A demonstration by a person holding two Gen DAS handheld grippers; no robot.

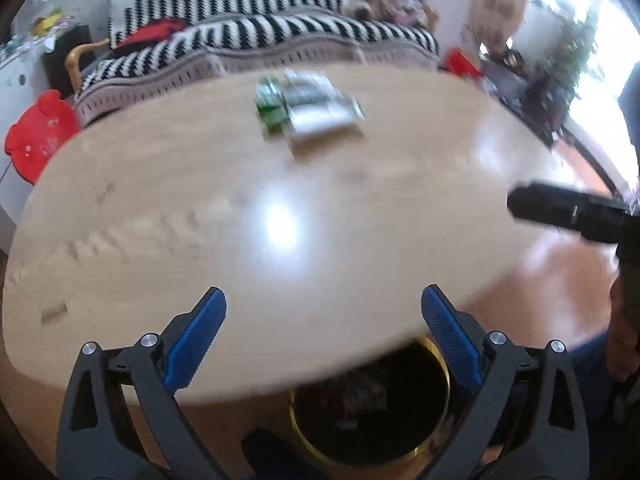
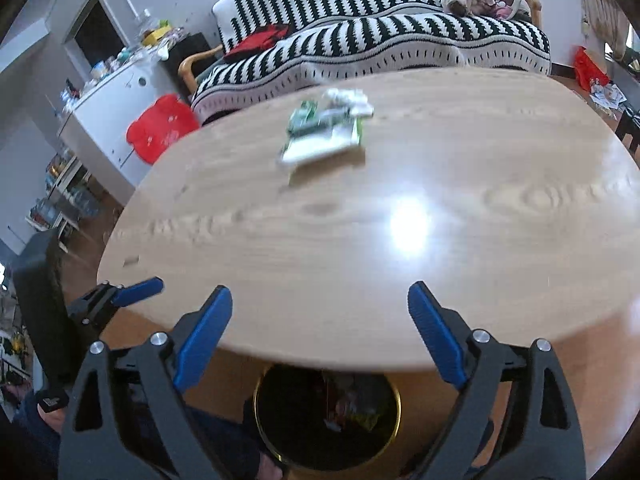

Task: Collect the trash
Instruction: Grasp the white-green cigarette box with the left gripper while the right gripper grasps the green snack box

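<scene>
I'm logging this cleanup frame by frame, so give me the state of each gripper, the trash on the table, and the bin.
left gripper: open, empty, at the table's near edge.
right gripper: open, empty, at the table's near edge.
green-and-white wrappers: lying in a loose pile on the far part of the wooden table, not yet picked up.
gold-rimmed bin: on the floor below the near edge, open-topped, some trash already inside.

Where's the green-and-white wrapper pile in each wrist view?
Left wrist: the green-and-white wrapper pile lies upper centre, on the far part of the oval light-wood table, blurred.
Right wrist: the pile lies upper centre-left, again on the table's far part, near the edge facing the sofa.
Shared landmark: the black-and-white striped sofa runs behind the table in both views, directly beyond the pile.
</scene>
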